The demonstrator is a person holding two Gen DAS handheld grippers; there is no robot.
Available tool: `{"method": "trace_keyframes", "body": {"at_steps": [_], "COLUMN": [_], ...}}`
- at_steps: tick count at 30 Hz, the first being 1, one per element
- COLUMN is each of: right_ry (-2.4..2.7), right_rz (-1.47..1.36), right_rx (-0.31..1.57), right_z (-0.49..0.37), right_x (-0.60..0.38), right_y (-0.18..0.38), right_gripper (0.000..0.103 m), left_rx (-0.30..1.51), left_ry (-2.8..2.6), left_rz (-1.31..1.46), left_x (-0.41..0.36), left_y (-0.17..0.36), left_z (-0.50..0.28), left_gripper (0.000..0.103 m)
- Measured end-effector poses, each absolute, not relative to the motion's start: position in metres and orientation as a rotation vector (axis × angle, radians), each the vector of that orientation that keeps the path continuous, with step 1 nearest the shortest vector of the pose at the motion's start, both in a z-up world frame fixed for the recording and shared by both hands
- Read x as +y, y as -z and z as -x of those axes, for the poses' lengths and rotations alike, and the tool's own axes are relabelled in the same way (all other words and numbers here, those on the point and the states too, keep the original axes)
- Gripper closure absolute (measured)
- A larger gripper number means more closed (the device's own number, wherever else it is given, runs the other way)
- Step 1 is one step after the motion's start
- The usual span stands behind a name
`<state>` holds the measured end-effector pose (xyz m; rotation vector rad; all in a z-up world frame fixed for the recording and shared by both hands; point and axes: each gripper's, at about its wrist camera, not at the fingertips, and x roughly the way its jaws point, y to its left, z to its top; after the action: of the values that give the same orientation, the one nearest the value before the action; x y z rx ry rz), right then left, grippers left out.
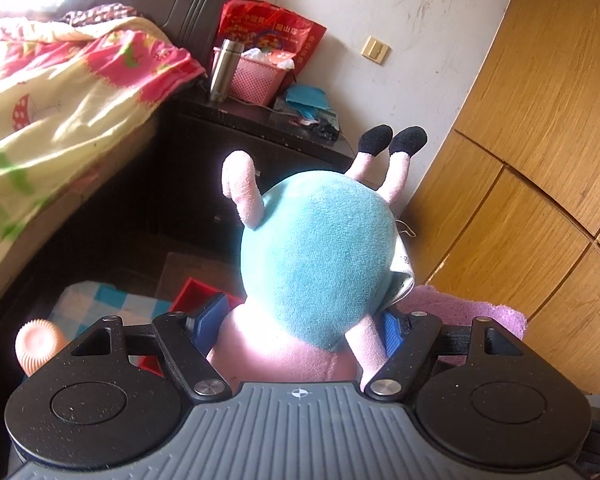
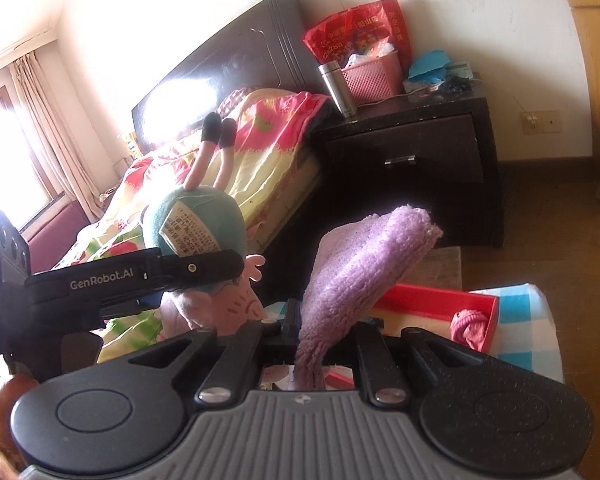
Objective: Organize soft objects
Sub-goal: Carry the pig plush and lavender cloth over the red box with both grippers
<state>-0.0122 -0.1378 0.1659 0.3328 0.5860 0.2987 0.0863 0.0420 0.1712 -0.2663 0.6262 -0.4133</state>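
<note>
The left hand-held gripper (image 1: 300, 320) has its blue pads (image 1: 390, 330) pressed against a pink plush pig in a teal dress (image 1: 320, 256), gripping it near the neck, so the toy fills the middle of the left wrist view with its black-tipped feet pointing to the upper right. In the right wrist view the same toy sits at centre left, clamped in the other gripper's black arm. The right hand-held gripper (image 2: 308, 344) is pinched fully closed on a purple fluffy cloth (image 2: 364, 264), which stands up from the jaws in the middle of the frame. At lower right, a red tray (image 2: 440, 300) holding a pink knitted piece (image 2: 470, 326) sits on a blue checked surface (image 2: 528, 320). Behind are a bed with a floral quilt (image 2: 260, 148) and a dark nightstand (image 2: 420, 152) carrying a pink basket (image 2: 374, 76) and a steel flask (image 2: 338, 88).
</note>
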Motion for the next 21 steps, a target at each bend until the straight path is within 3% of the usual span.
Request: {"method": "trace_keyframes", "body": {"at_steps": [21], "right_ry": [-0.217], "right_rz": [-0.311], "right_rx": [0.579], "right_z": [-0.034], "right_x": [-0.15], "right_y": [-0.161], "right_gripper": [0.103], "left_rx": [0.582], "left_ry": [0.273], "left_rz": [0.17], "left_x": [0.009], "left_y": [-0.159], "left_z": [-0.131], "left_gripper": [0.029]}}
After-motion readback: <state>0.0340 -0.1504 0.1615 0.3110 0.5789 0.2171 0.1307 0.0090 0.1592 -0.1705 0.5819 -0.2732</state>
